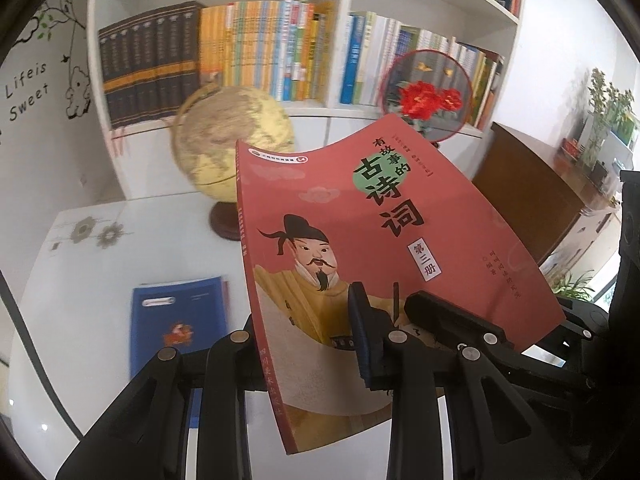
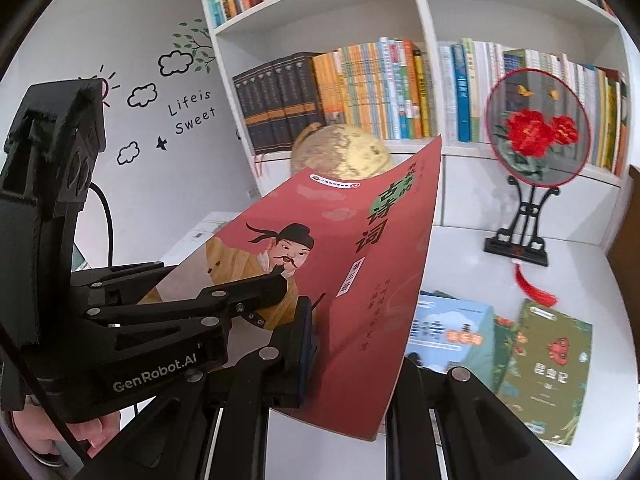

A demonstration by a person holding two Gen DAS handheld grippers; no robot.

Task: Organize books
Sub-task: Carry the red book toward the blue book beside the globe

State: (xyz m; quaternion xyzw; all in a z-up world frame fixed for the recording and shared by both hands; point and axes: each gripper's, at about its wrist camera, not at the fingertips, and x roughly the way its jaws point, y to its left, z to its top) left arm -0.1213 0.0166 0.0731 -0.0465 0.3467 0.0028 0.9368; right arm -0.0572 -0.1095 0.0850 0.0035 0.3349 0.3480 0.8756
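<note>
Standing behind, the white bookshelf point(image 2: 424, 20) tops the worktop point(image 1: 100, 280); lifted above it, the red book point(image 1: 360, 240) is clamped at its 6 o'clock edge by both left gripper point(image 1: 316, 344) and right gripper point(image 2: 352, 344) fingers

"GenRobot.AI" on left claw point(image 2: 280, 280)

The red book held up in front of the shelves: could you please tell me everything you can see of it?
The red book is a thin paperback, its cover showing a painted man in a black hat and yellow robe, with large dark Chinese characters. It hangs in the air above the white table, tilted, its cover bowed. Both tools clamp its lower part: the left tool near the spine, the right tool at the opposite edge. It touches nothing else visible.
</note>
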